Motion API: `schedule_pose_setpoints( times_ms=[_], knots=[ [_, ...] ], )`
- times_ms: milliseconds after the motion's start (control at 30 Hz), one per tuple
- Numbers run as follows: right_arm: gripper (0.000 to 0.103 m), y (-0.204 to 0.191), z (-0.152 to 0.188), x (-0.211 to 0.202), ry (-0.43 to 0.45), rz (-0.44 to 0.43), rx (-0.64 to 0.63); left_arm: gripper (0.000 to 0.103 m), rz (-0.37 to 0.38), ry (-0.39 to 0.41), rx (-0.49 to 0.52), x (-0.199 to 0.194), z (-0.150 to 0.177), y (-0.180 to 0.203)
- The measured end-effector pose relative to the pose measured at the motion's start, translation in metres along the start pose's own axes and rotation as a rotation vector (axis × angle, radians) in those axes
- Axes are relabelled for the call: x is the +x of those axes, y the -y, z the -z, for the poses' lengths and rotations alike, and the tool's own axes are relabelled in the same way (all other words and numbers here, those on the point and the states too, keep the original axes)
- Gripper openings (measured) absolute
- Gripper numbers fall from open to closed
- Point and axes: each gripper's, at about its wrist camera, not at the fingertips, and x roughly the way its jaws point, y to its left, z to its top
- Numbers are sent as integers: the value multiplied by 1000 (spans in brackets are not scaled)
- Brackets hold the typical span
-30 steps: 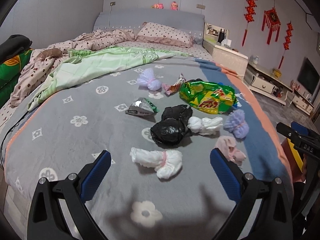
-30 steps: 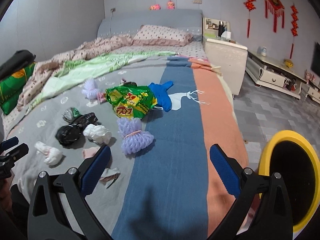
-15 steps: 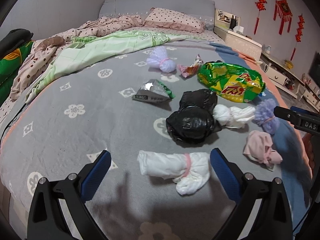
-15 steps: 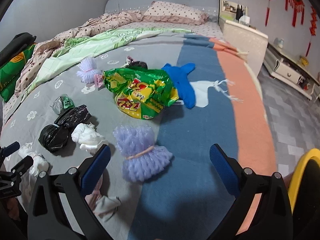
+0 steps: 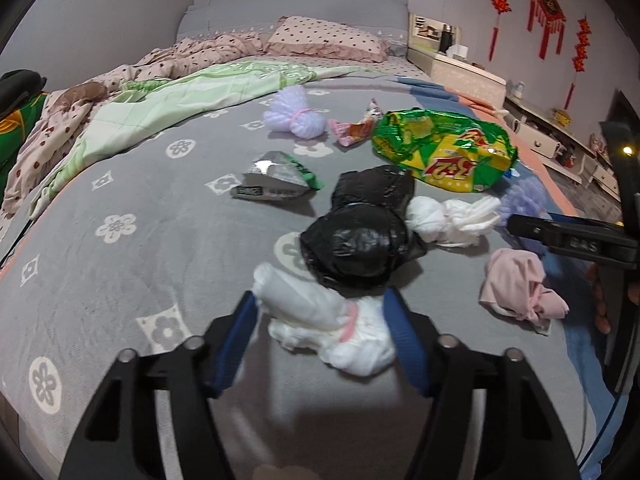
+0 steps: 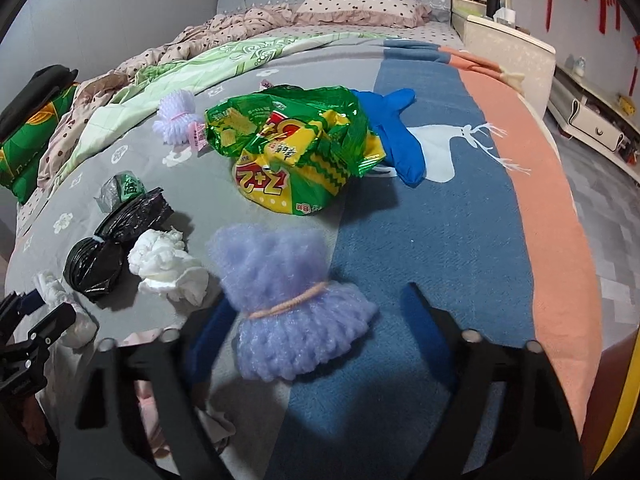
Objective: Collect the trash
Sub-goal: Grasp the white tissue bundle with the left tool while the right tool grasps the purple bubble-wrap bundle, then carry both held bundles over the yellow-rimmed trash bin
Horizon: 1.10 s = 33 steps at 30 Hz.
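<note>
Trash lies scattered on the grey bedspread (image 5: 120, 280). My left gripper (image 5: 320, 298) is low over the bed, its jaws closing. Both blue pads touch the ends of a white bundle with a pink band (image 5: 328, 324). A black plastic bag (image 5: 356, 240) lies just beyond it. My right gripper (image 6: 320, 300) is also closing, and a purple mesh bundle (image 6: 288, 300) sits between its fingers. Its left pad is at the bundle's edge and its right pad stands apart from it. The right gripper also shows at the right edge of the left wrist view.
Also on the bed are a green-yellow snack bag (image 6: 288, 152), a blue glove (image 6: 396, 136), a white knotted wad (image 6: 168, 264), a pink rag (image 5: 516, 288), a silver-green wrapper (image 5: 276, 180) and a lilac mesh ball (image 5: 292, 116). A yellow bin rim (image 6: 624, 400) stands at the bed's right.
Both grippers have come down and forward onto the bed. The left jaws have narrowed around the white bundle, and the right jaws have narrowed around the purple mesh bundle.
</note>
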Motion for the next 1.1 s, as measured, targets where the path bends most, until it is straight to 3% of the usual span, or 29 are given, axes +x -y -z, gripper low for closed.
schedule_pose_setpoints(
  times_ms=[133, 267, 767, 833, 867, 1100],
  knots=[
    [61, 0, 0, 2, 3, -18, 2, 48, 18, 25, 9, 1, 3, 3],
    [55, 2, 1, 1, 13, -42, 13, 42, 40, 43, -6, 4, 5, 0],
    [49, 8, 4, -9, 51, -76, 46, 27, 29, 81, 9, -8, 9, 1],
    [49, 9, 5, -10, 54, -75, 51, 24, 30, 82, 11, -10, 9, 0],
    [49, 9, 5, -11, 58, -74, 53, 16, 30, 84, 10, -11, 9, 0],
    [49, 11, 9, -20, 75, -71, 63, 15, 47, 85, 1, -21, 11, -4]
  ],
)
